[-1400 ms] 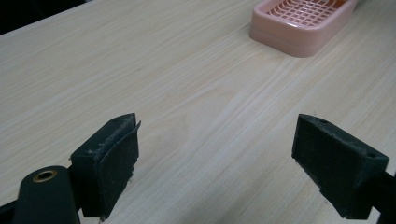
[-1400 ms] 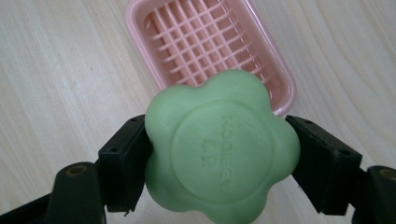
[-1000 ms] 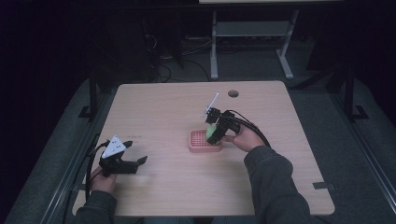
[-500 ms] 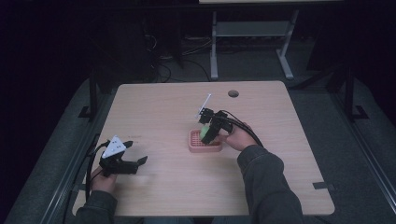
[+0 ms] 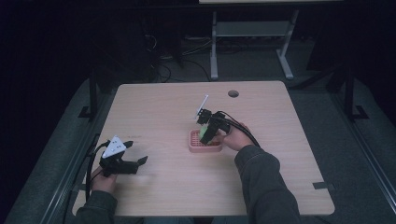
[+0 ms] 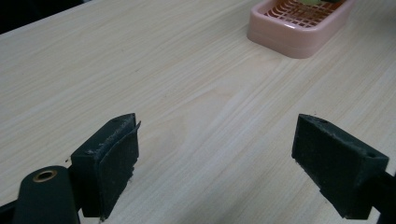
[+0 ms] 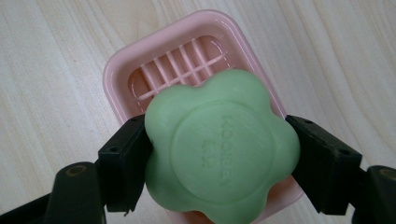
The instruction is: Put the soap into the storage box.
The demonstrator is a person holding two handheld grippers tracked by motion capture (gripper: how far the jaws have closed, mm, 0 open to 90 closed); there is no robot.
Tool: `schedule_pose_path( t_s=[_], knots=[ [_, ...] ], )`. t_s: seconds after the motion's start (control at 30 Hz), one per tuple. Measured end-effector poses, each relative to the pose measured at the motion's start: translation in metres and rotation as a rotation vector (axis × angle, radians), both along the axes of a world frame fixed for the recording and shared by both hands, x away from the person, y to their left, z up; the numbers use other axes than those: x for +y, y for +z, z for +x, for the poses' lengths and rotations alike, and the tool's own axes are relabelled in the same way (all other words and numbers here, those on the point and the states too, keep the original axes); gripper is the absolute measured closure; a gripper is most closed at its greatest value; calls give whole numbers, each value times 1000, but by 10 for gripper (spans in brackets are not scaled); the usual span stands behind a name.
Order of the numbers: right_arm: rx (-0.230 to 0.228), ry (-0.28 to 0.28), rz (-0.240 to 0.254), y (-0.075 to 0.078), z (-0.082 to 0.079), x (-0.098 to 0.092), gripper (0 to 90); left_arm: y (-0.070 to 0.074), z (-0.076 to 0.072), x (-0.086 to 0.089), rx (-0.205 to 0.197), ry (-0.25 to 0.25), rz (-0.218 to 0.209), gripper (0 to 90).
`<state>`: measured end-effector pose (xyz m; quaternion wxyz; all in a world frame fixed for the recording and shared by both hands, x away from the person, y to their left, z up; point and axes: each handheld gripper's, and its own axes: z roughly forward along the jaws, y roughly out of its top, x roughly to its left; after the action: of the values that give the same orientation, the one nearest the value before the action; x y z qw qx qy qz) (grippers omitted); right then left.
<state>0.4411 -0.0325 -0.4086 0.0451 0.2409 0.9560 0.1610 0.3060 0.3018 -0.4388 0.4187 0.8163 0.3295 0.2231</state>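
High view: a dark room with a grey floor [image 5: 322, 121] and a metal frame [image 5: 252, 42] behind surrounds a pale wooden table [image 5: 163, 107] with a round hole [image 5: 233, 94] near its far edge. At its middle sits a pink soap dish [image 5: 195, 144] with a slatted bottom. The right gripper [image 5: 208, 133] is clamped on a green flower-shaped soap [image 7: 219, 149], held just above the dish. The left gripper [image 5: 133, 161] rests near the table's left front, jaws spread wide with nothing between them.
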Motion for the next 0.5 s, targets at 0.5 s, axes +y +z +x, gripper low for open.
schedule_pose_path(
  t_s=[0.5],
  knots=[
    [-2,3,-17,-7,1,5,257,0,0,0,0,-1,-4,144]
  ],
)
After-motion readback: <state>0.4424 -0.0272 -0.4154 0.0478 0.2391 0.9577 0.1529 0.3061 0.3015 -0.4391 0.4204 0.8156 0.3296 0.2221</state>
